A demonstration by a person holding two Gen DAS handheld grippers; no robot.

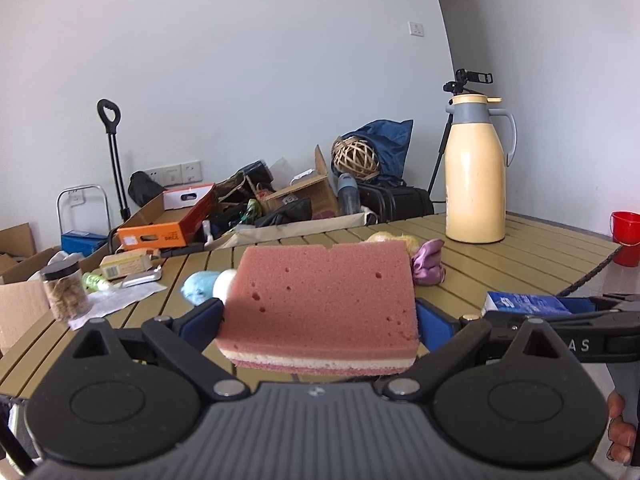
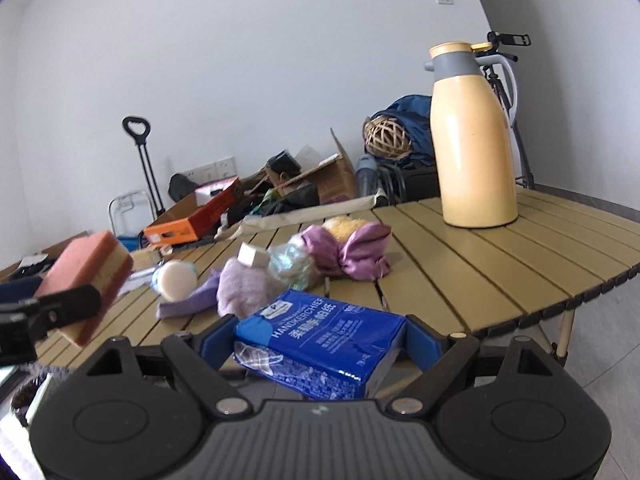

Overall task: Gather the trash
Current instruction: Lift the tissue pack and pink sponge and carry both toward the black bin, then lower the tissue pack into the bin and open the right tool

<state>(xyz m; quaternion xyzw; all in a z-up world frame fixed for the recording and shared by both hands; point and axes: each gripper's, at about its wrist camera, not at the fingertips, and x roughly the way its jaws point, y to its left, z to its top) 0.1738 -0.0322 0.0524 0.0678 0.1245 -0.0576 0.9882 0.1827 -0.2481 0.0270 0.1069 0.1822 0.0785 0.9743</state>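
My left gripper (image 1: 320,320) is shut on a pink sponge (image 1: 324,300) with a cream layer, held above the slatted table (image 1: 500,272). The sponge also shows at the left of the right wrist view (image 2: 86,268). My right gripper (image 2: 320,340) is shut on a blue handkerchief tissue pack (image 2: 320,336), held over the table's near edge; the pack also shows in the left wrist view (image 1: 524,304). On the table lie a purple satin bow (image 2: 352,252), a lilac cloth (image 2: 244,292), a crumpled clear wrapper (image 2: 292,264) and a pale blue cup on its side (image 2: 174,278).
A tall cream thermos jug (image 2: 472,140) stands at the table's far right. A jar of snacks (image 1: 66,292), white paper (image 1: 116,300) and a small box (image 1: 124,266) sit at the left. Cardboard boxes and bags crowd the floor behind. A red bucket (image 1: 626,236) stands far right.
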